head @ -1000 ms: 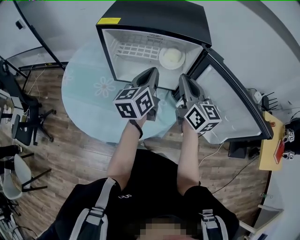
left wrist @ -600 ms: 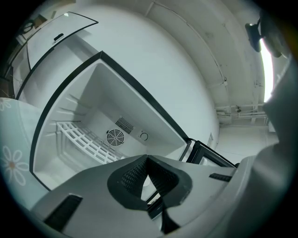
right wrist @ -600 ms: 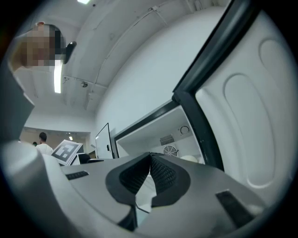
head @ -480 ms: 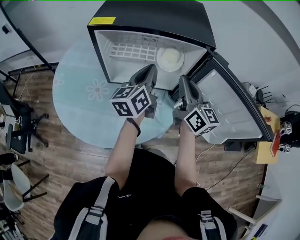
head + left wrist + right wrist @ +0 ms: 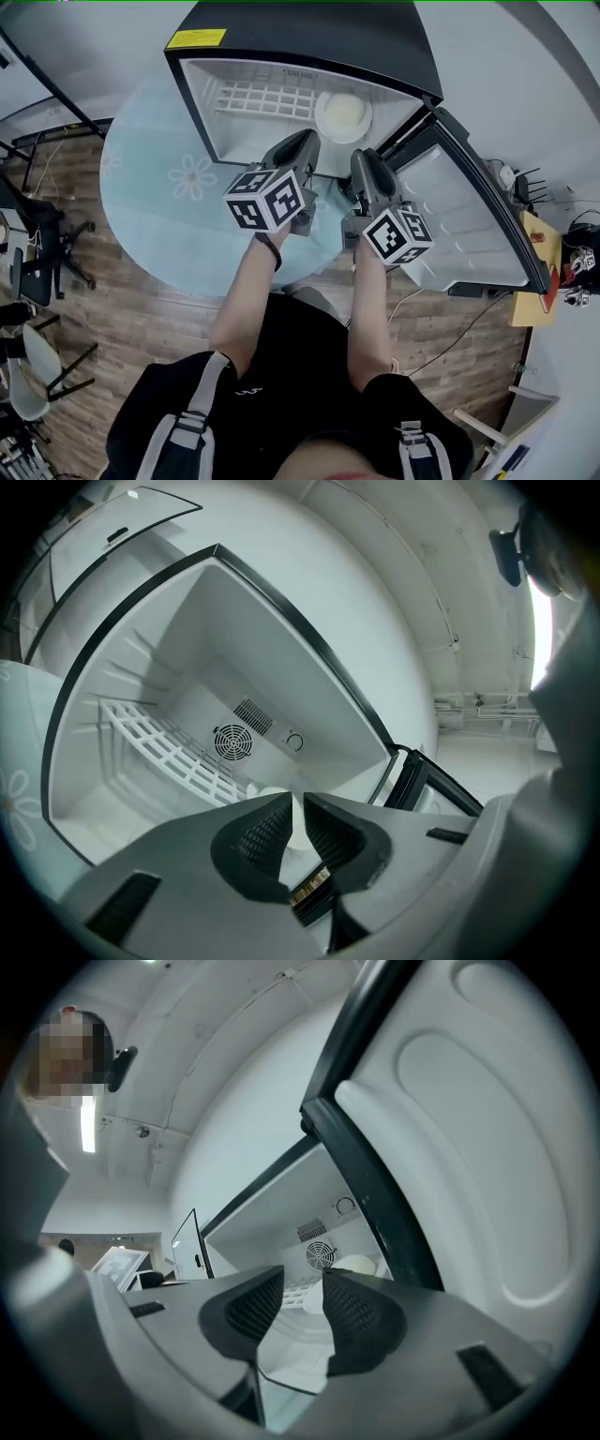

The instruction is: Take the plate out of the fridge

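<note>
A black mini fridge (image 5: 309, 28) stands open on the table, its interior white. A pale round plate (image 5: 342, 114) lies on the wire shelf (image 5: 262, 98) at the right of the cavity. My left gripper (image 5: 305, 142) and right gripper (image 5: 362, 161) hover side by side just in front of the opening, short of the plate. The left gripper view shows its jaws (image 5: 298, 816) a narrow slit apart, with the plate (image 5: 270, 793) peeking out behind them. In the right gripper view the jaws (image 5: 302, 1294) stand wider, with the plate (image 5: 362, 1265) beyond. Both pairs have just been opening, with nothing between them.
The fridge door (image 5: 469, 225) hangs open at the right, close beside my right gripper. The fridge sits on a round glass table (image 5: 150, 197) with flower prints. Chairs (image 5: 37, 253) stand at the left, a small yellow stand (image 5: 530, 272) at the right.
Both grippers have edged a little nearer to the fridge opening and lower. The fridge sits slightly higher and further left in the head view.
</note>
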